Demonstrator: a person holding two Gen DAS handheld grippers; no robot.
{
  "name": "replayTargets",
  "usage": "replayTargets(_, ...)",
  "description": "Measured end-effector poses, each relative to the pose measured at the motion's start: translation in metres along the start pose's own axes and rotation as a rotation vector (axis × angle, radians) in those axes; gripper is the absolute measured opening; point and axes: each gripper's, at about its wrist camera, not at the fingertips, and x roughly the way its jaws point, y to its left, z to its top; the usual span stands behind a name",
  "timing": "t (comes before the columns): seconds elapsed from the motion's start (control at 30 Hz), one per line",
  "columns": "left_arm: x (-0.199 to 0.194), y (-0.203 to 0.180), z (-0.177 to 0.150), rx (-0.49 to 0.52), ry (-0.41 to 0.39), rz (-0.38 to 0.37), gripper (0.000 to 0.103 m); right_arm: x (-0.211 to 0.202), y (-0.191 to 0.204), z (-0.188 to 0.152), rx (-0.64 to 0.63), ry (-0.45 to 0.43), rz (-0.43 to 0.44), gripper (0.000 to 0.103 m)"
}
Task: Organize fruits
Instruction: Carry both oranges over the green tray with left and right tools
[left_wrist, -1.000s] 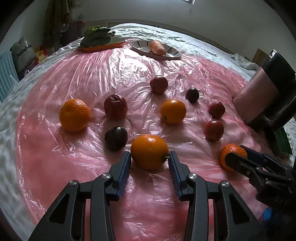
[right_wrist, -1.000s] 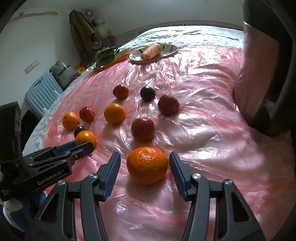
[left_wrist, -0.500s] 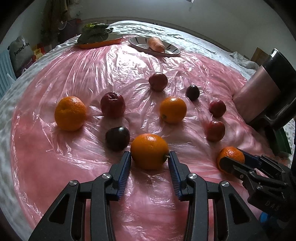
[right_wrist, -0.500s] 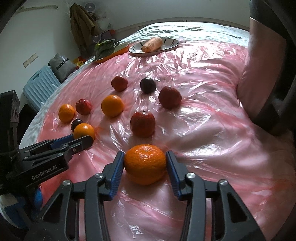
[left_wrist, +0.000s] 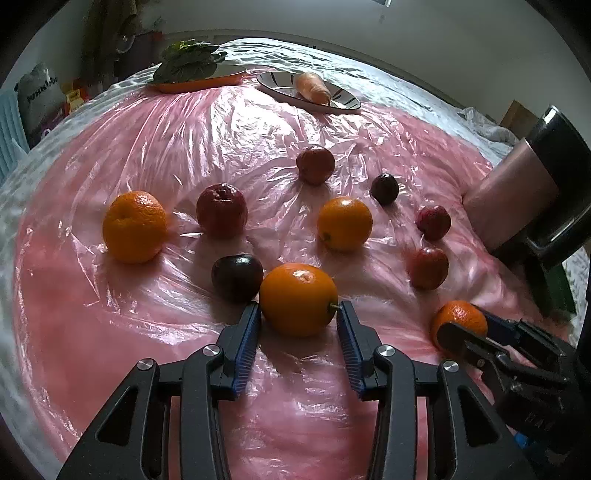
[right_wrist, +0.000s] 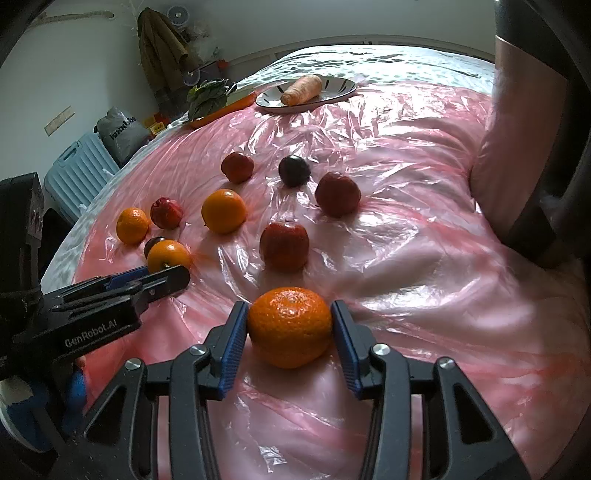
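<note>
Several oranges, red apples and dark plums lie scattered on a table under pink plastic film (left_wrist: 147, 332). My left gripper (left_wrist: 298, 320) is shut on a smooth orange (left_wrist: 297, 299), its pads touching both sides; the orange rests on the film. A dark plum (left_wrist: 237, 277) sits just left of it. My right gripper (right_wrist: 289, 325) is shut on a bumpy mandarin (right_wrist: 289, 326), also on the film. The mandarin (left_wrist: 458, 319) and the right gripper show at the lower right of the left wrist view. The left gripper and its orange (right_wrist: 168, 255) show at the left of the right wrist view.
A striped plate (left_wrist: 343, 101) with a carrot (left_wrist: 312, 85) and an orange tray (left_wrist: 192, 85) of leafy greens stand at the far edge. A person's pink-sleeved arm (right_wrist: 517, 147) is at the right. A blue suitcase (right_wrist: 79, 166) stands beyond the table's left edge.
Both grippers have closed inward until the pads touch their fruit. The right one closed most visibly. Both cameras have shifted slightly forward.
</note>
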Motion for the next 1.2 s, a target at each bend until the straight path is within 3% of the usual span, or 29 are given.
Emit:
replayTargets(0.37,-0.006,-0.001,-0.002,0.009,-0.038,-0.021,0.035,-0.001,0.000,-0.002,-0.003,-0.012,-0.003,0.083)
replayTargets(0.7,-0.033,-0.009,-0.009,0.058,-0.111,-0.021,0.035,-0.018,0.002,-0.005,-0.001,-0.064,0.002,0.082)
replayTargets(1.2,-0.078,-0.009,-0.022,0.048,-0.151,-0.033,0.035,-0.059,0.006,-0.010,0.016,-0.098,-0.004,0.082)
